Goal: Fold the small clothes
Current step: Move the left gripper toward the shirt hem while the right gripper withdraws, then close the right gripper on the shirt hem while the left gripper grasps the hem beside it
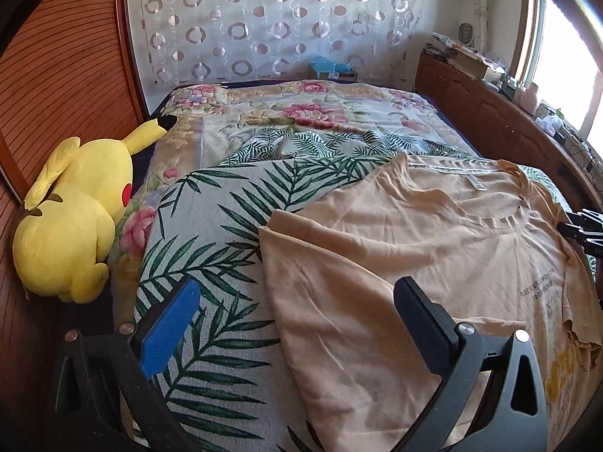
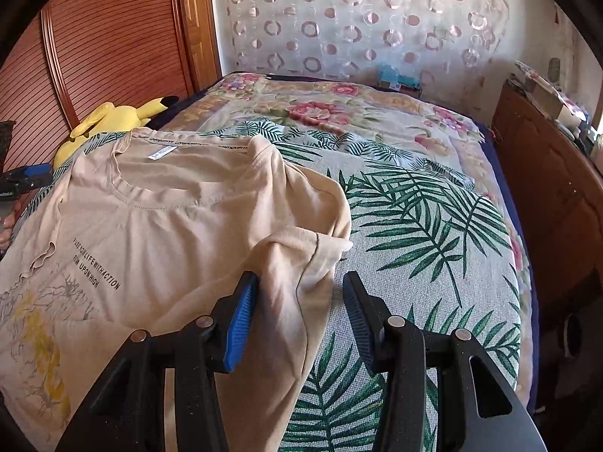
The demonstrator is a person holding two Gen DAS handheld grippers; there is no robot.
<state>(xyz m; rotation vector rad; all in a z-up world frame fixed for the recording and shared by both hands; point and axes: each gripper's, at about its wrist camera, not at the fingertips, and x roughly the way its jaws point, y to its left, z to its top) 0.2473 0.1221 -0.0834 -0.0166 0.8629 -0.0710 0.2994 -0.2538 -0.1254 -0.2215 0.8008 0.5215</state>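
Peach-coloured thin cotton, the T-shirt (image 2: 181, 226) lies front-up on a leaf-print cloth (image 2: 414, 226) spread over a bed with a floral blanket (image 2: 339, 105). Its neck opening points toward the far wall, and one sleeve is bunched and rumpled on the right. Small black lettering and a yellow and grey graphic mark the chest, and a white label shows inside the collar.

It looks light, limp and easily creased, so it would likely sag and slide unless pinched at a seam, such as a shoulder, sleeve hem or bottom corner.

Over the crumpled sleeve, the right gripper (image 2: 299, 320) has its fingers spread wide, fabric between them but not pinched. Near the shirt's left edge, the left gripper (image 1: 297, 320) is also spread wide and holds nothing. A yellow plush toy (image 1: 71, 218) rests at the far left, beside a slatted wooden door.
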